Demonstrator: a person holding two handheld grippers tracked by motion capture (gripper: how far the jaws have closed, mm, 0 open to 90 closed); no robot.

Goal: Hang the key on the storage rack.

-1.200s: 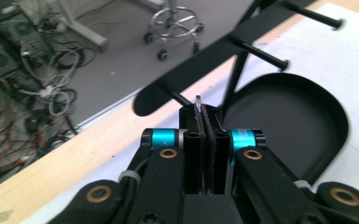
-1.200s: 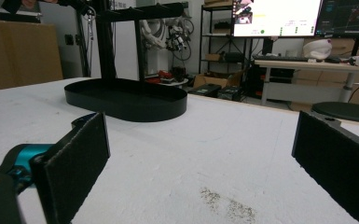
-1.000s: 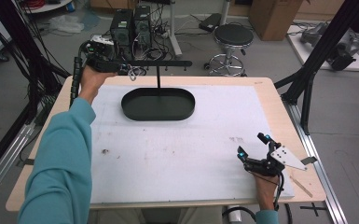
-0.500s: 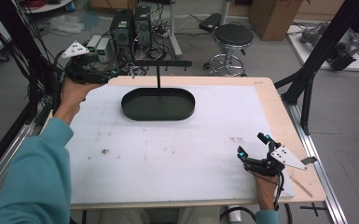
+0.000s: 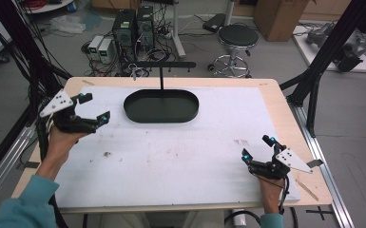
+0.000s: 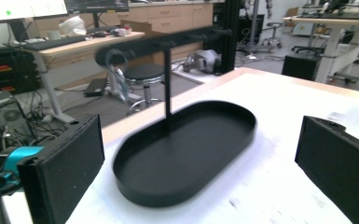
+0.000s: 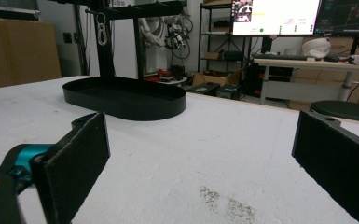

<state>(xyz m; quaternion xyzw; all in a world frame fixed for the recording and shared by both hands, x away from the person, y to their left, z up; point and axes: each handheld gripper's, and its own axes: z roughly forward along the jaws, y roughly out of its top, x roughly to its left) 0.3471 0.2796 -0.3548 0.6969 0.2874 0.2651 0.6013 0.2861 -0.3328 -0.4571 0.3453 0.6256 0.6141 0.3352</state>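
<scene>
Left hand-held gripper [image 5: 91,107] withdrawn to table [image 5: 266,85] edge | tray [image 5: 161,105] apart

Even, diffuse indoor light; your high view is bright with soft, faint shadows. The white table sheet [image 5: 185,156] reads slightly washed out. In your left gripper view the black tray [image 6: 186,149] and its post are smeared by motion blur. Your right gripper view is sharper; far monitors [image 7: 277,16] glare white.
</scene>
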